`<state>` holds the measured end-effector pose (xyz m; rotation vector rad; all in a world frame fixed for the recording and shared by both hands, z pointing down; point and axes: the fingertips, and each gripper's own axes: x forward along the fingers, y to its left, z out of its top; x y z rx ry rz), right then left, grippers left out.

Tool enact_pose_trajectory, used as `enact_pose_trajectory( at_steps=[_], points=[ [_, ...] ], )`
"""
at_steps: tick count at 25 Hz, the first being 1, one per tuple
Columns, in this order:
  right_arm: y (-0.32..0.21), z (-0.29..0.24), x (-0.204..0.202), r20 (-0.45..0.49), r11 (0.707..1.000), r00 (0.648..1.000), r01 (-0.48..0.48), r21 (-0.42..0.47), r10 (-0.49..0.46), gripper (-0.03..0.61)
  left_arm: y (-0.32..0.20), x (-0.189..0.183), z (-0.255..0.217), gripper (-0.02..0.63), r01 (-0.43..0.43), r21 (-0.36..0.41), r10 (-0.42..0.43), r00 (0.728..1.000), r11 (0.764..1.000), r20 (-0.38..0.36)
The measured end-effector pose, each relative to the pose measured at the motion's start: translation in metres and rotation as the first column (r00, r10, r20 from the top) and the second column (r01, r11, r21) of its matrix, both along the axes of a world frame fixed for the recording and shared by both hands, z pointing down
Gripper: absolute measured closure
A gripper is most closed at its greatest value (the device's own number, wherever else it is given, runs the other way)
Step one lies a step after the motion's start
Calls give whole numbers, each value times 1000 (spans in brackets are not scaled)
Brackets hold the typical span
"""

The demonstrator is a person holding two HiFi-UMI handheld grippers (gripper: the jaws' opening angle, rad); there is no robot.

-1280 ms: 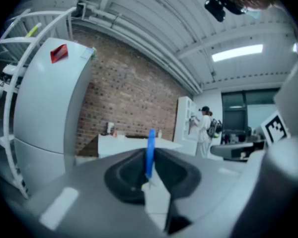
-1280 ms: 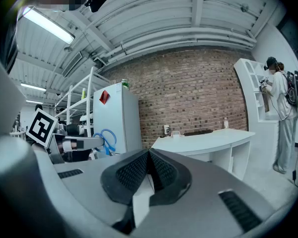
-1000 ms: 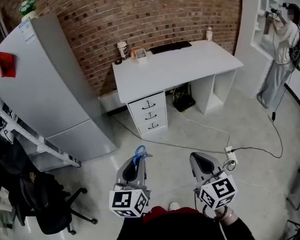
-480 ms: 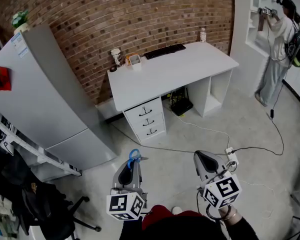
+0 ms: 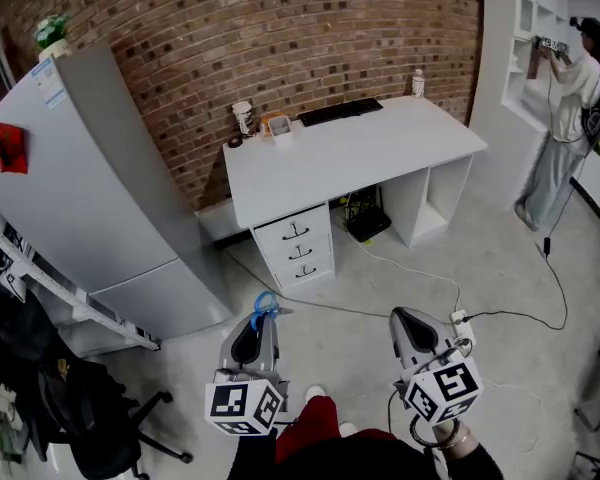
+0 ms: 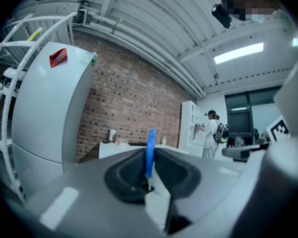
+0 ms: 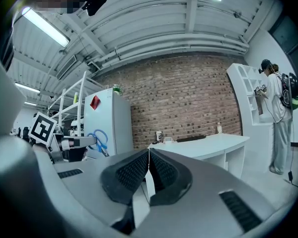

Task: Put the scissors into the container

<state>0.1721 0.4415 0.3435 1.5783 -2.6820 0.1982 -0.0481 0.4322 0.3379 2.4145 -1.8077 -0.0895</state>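
Observation:
Blue-handled scissors stick out of my left gripper, which is shut on them, with the handle loops past the jaw tips. In the left gripper view the blue handle stands upright between the dark pads. My right gripper is shut with nothing in it, its pads pressed together. The right gripper view also catches the scissors off to the left. A small container stands at the back left of the white desk, far ahead of both grippers.
On the desk are a cup, a keyboard and a bottle. A grey fridge stands left, with an office chair below it. Cables and a power strip lie on the floor. A person stands at white shelves, far right.
The view has swung slightly, so the desk and fridge sit a little differently. Both grippers stay low in front of me with the same grip. The scissors remain in the left gripper.

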Motion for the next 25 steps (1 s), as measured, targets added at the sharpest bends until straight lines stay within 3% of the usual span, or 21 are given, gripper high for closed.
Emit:
enact_pose_trajectory(
  at_steps=[8, 25],
  points=[
    [-39, 8, -21, 0, 1000, 1000, 15, -16, -15, 569, -40, -17, 12, 566, -8, -15, 7, 1000, 1000, -26],
    [-176, 17, -69, 0, 996, 1000, -5, -88, 5, 569, -185, -60, 23, 566, -44, -56, 41, 998, 997, -49]
  ],
)
